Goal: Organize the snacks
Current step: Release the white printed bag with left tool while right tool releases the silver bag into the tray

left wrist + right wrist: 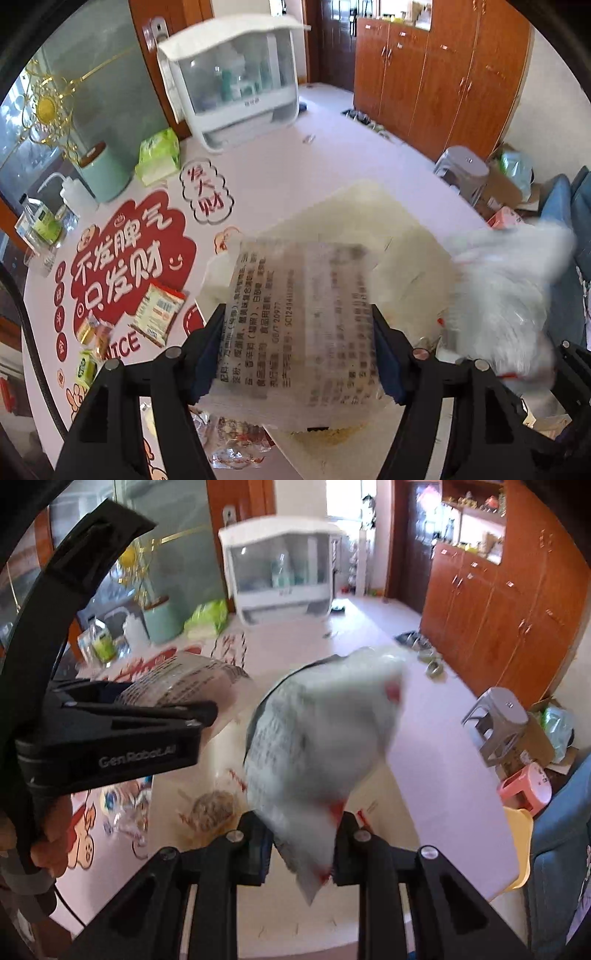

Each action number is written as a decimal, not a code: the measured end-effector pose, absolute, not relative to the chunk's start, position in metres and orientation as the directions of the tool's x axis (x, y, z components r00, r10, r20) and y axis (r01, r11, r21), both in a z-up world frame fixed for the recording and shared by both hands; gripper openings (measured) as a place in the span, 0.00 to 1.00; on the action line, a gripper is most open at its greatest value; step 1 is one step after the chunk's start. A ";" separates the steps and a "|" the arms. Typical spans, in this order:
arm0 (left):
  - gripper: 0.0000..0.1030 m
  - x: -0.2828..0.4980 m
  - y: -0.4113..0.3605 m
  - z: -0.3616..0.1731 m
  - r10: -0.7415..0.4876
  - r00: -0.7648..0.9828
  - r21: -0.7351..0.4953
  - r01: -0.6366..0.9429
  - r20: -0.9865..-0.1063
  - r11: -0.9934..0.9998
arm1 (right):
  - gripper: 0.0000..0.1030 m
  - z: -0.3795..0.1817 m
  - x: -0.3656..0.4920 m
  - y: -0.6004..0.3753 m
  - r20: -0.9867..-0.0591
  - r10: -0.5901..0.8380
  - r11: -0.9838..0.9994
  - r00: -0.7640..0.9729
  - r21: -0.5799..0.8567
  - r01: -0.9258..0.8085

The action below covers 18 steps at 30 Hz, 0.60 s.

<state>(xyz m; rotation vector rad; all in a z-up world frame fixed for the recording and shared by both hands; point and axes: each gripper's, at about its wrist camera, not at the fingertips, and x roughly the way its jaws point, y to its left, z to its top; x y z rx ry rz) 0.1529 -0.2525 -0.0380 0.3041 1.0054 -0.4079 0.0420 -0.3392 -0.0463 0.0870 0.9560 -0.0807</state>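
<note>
Snack packets fill both wrist views, one held in each tool above a pale bench with a red cartoon mat. In the left wrist view, the left gripper has its fingers closed partway against the two side edges of a translucent printed packet, which stands roughly upright between them at the centre of the frame. At about three o'clock from it a blurred white bag hangs in the air. In the right wrist view, the right gripper pinches the lower corner of that white bag, fingers nearly together on the thin film, the bag rising toward twelve o'clock. The left gripper appears there at nine o'clock, side on. Beneath both packets sits a cream-coloured surface with crumbs; whether it is a box or a tray I cannot tell. Loose small snack packs lie on the mat at about eight o'clock in the left view, well apart from the held packet. A white storage cabinet stands at the far end of the bench at eleven o'clock. Both held packets look light, soft and crinkly, probably slippery, with contents that could crush. Sealed edges or corners seem the safest places to grip, with gentle pressure.
</note>
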 end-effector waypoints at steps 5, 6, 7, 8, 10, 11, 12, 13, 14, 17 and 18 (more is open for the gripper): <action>0.89 0.152 -0.251 -0.042 -0.156 0.508 0.103 0.445 -0.847 0.890 | 0.48 -0.057 0.045 -0.335 -0.839 -0.024 0.995 0.543 0.031 0.092; 0.89 0.152 -0.250 -0.042 -0.158 0.509 0.101 0.444 -0.846 0.890 | 0.49 -0.057 0.044 -0.335 -0.838 -0.026 0.995 0.545 0.029 0.092; 0.89 0.152 -0.248 -0.041 -0.160 0.508 0.099 0.444 -0.846 0.890 | 0.52 -0.056 0.044 -0.334 -0.836 -0.026 0.996 0.548 0.028 0.090; 0.89 0.152 -0.247 -0.041 -0.158 0.508 0.100 0.443 -0.847 0.891 | 0.53 -0.056 0.044 -0.335 -0.835 -0.025 0.996 0.550 0.028 0.087; 0.89 0.152 -0.244 -0.041 -0.152 0.510 0.104 0.439 -0.847 0.893 | 0.54 -0.055 0.043 -0.333 -0.833 -0.023 0.996 0.553 0.027 0.083; 0.89 0.151 -0.242 -0.040 -0.151 0.511 0.106 0.438 -0.846 0.893 | 0.54 -0.054 0.044 -0.331 -0.833 -0.021 0.996 0.552 0.028 0.080; 0.89 0.150 -0.241 -0.040 -0.150 0.512 0.106 0.437 -0.845 0.893 | 0.54 -0.054 0.044 -0.330 -0.834 -0.019 0.996 0.552 0.029 0.079; 0.89 0.148 -0.239 -0.039 -0.151 0.513 0.106 0.437 -0.845 0.893 | 0.54 -0.054 0.043 -0.329 -0.834 -0.019 0.996 0.551 0.030 0.080; 0.89 0.146 -0.237 -0.039 -0.152 0.514 0.106 0.437 -0.844 0.893 | 0.54 -0.053 0.044 -0.329 -0.835 -0.019 0.996 0.550 0.030 0.080; 0.89 0.141 -0.233 -0.038 -0.152 0.514 0.108 0.441 -0.844 0.891 | 0.54 -0.055 0.042 -0.325 -0.840 -0.022 0.996 0.543 0.030 0.087; 0.89 0.139 -0.231 -0.038 -0.152 0.515 0.111 0.444 -0.843 0.889 | 0.54 -0.055 0.041 -0.325 -0.841 -0.024 0.996 0.541 0.029 0.089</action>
